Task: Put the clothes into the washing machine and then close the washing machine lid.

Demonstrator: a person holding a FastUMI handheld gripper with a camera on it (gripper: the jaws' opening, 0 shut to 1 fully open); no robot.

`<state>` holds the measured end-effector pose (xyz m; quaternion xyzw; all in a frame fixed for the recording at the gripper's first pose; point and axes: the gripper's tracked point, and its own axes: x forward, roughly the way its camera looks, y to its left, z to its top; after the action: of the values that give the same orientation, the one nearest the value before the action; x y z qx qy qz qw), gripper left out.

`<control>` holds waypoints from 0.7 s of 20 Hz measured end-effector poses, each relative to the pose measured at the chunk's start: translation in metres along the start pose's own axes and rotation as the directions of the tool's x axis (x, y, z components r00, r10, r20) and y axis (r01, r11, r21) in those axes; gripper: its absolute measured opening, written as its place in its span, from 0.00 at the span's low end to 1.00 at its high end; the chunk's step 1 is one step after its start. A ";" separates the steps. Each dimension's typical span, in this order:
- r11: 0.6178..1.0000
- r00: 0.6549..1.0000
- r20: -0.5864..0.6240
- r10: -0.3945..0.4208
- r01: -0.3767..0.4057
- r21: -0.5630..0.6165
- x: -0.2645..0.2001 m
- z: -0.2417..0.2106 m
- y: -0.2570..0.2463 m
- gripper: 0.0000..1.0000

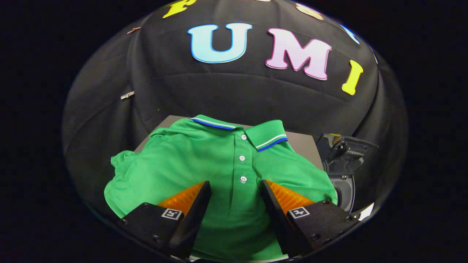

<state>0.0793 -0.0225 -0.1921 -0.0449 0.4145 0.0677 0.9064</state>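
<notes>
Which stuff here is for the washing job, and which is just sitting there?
For the job:
shirt, spread flat, its button strip between the open fingers
washer, right of the shirt
gripper, open over the shirt

Just there:
table under the shirt

Place: a staged recording booth, not a lived-in home.
Wall: black cloth (234, 91) hangs draped from 9 to 3 o'clock behind everything.
Surface: a small grey table (303, 144) stands alone against the cloth.
Appliance: a washing machine (343, 160) at 3 o'clock, beside the table.
</notes>
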 end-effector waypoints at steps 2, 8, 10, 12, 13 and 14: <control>0.999 1.000 -0.017 -0.024 0.024 0.028 -0.001 -0.001 -0.003 0.87; 0.999 0.998 -0.054 0.018 -0.020 -0.034 -0.001 -0.002 -0.003 0.39; 0.999 0.998 -0.053 0.017 -0.019 -0.046 -0.002 -0.001 -0.001 0.39; 0.999 0.999 -0.044 0.014 -0.016 -0.050 -0.001 0.001 -0.001 0.30; 0.998 0.999 -0.038 -0.001 -0.001 -0.059 0.003 0.000 -0.006 0.20; 0.999 0.999 -0.045 -0.002 0.000 -0.052 -0.002 -0.004 -0.006 0.11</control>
<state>0.0760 -0.0288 -0.1933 -0.0700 0.4327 0.0771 0.8955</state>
